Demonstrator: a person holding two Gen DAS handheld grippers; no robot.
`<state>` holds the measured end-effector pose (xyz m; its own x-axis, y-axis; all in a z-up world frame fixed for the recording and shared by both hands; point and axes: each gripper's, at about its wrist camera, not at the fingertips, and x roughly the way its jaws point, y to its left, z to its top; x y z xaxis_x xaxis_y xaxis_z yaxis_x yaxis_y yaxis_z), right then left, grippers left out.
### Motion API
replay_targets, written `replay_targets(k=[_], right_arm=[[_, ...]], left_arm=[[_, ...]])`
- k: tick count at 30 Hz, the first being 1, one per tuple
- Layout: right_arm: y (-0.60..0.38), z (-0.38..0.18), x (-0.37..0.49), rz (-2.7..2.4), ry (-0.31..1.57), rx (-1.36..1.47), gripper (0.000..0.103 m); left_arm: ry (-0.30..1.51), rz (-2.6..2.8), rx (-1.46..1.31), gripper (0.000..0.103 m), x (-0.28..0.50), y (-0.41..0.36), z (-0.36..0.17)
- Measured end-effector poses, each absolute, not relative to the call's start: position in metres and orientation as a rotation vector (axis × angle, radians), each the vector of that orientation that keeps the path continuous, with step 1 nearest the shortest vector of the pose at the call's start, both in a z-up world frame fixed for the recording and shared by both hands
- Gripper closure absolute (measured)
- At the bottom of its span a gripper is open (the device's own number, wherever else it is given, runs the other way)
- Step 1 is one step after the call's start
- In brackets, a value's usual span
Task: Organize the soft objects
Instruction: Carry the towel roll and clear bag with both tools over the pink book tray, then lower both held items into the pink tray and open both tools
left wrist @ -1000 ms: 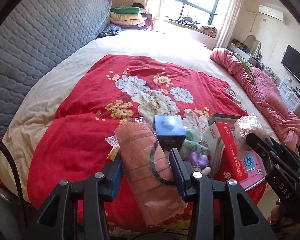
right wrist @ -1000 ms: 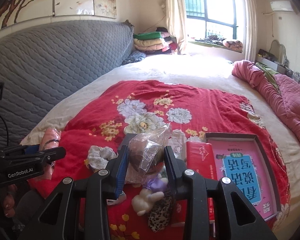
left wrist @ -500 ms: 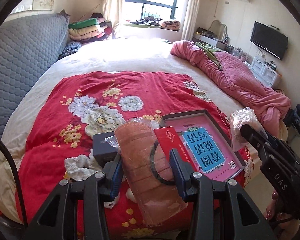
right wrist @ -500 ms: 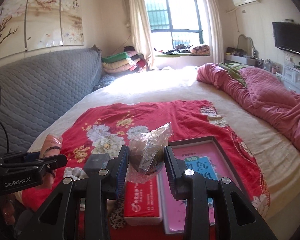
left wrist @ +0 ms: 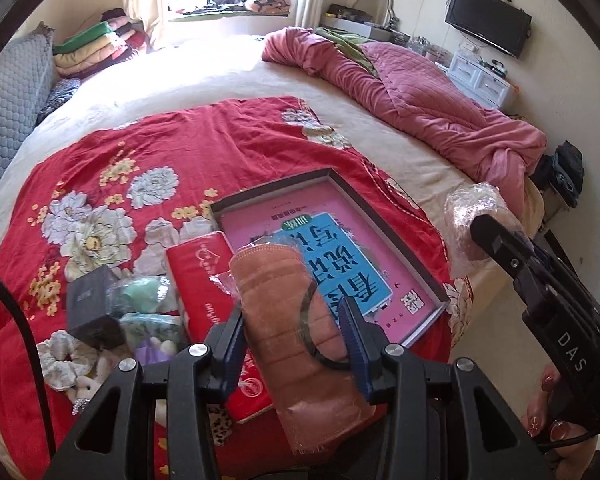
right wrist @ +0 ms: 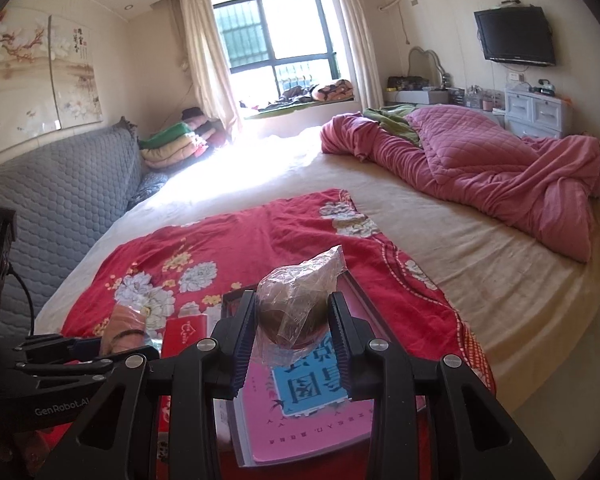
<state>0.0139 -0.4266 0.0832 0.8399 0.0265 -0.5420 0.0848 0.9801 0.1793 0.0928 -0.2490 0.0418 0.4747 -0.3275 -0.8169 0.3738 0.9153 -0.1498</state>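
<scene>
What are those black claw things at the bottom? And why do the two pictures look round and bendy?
Those are grippers, like big tongs. A person holds one in each hand, and each carries a wide-eyed camera that bends the picture. In the left camera's picture, the left gripper squeezes a pink cloth roll in plastic wrap. In the right camera's picture, the right gripper squeezes a brown ball in a clear bag. Below them, on a red flowered blanket, lie a shallow box with a pink book inside, a red packet and small soft toys.
</scene>
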Motion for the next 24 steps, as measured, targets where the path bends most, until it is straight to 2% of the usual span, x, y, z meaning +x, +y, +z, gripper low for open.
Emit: replay_targets(k=[14, 24], right_arm=[[-0.466, 0.000, 0.043, -0.039, 0.761, 0.282, 0.066], [-0.485, -0.047, 0.059, -0.063, 0.892, 0.335, 0.066]], left_arm=[[1.135, -0.529, 0.203, 0.058, 0.116, -0.320, -0.024], [1.213, -0.563, 0.286, 0.058, 0.117, -0.340, -0.054]])
